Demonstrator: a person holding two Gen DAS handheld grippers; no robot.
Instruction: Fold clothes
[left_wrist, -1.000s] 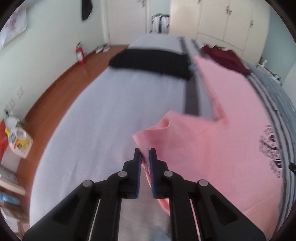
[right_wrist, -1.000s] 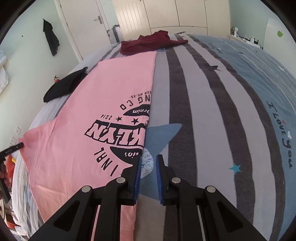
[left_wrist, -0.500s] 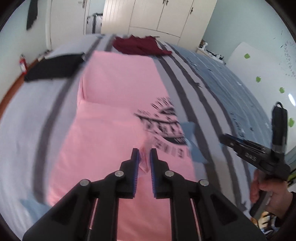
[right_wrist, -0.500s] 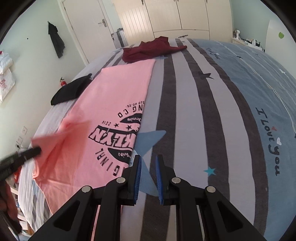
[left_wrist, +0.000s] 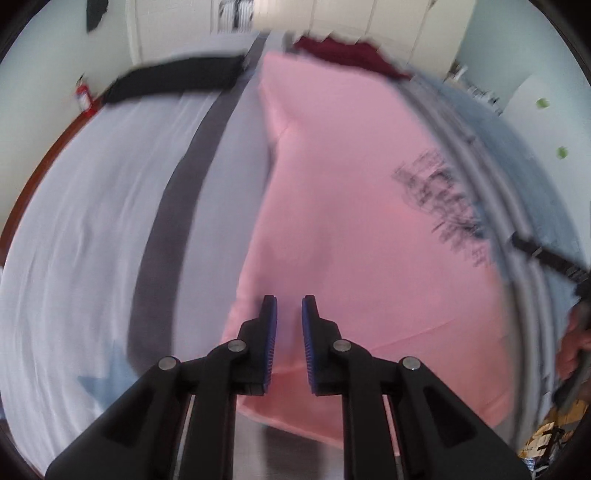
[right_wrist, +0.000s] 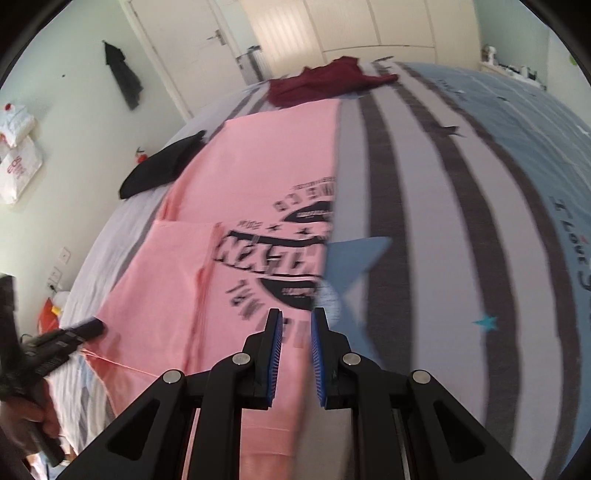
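Pink T-shirt (right_wrist: 258, 206) flat on the bed (right_wrist: 461, 221), long axis toward the far edge. Left gripper (left_wrist: 289, 306) and right gripper (right_wrist: 296, 318) fingers slightly spread, pinching nothing.

- left claw (left_wrist: 289, 306): pitched steeply downward, blue-padded jaws a narrow gap apart, nothing pinched between the pads; jaws have just been opening slightly.
- right claw (right_wrist: 296, 319): angled downward, jaws a narrow gap apart, pads clamping nothing.
- hands (right_wrist: 22, 424): each wrapped round its claw's black handle.
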